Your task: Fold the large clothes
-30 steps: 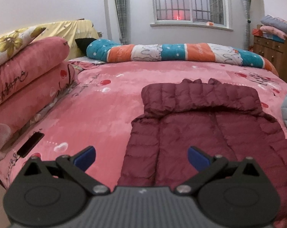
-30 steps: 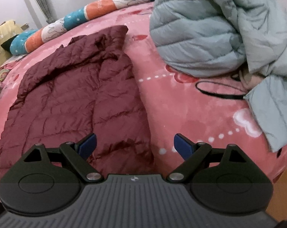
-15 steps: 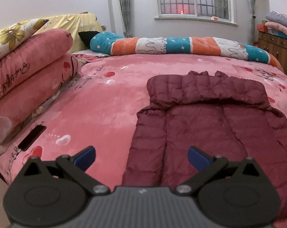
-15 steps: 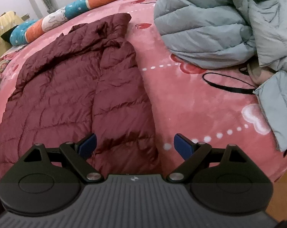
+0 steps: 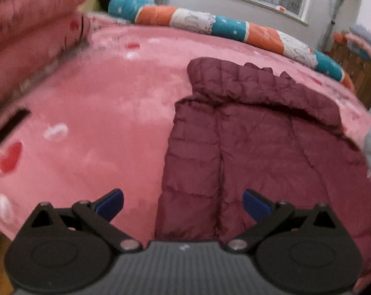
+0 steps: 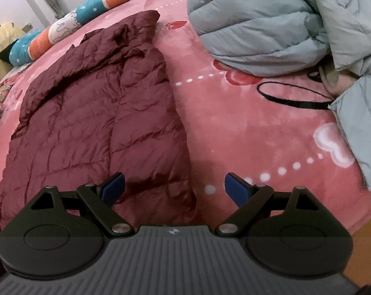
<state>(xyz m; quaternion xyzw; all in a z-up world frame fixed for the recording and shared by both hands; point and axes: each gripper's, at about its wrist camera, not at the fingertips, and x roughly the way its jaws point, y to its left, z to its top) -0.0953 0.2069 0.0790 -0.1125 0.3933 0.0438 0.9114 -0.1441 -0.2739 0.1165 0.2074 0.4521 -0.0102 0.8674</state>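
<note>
Both your left tongs (image 5: 183, 204) and right tongs (image 6: 174, 188) gape empty over the maroon jacket (image 6: 92, 113) flat on the bed (image 6: 246, 127). Approach step; next, grab the hem corners.

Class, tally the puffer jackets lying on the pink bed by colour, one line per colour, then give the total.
Maroon jacket: 1
Light grey-blue jacket: 1
Total: 2 jackets on the bed
</note>
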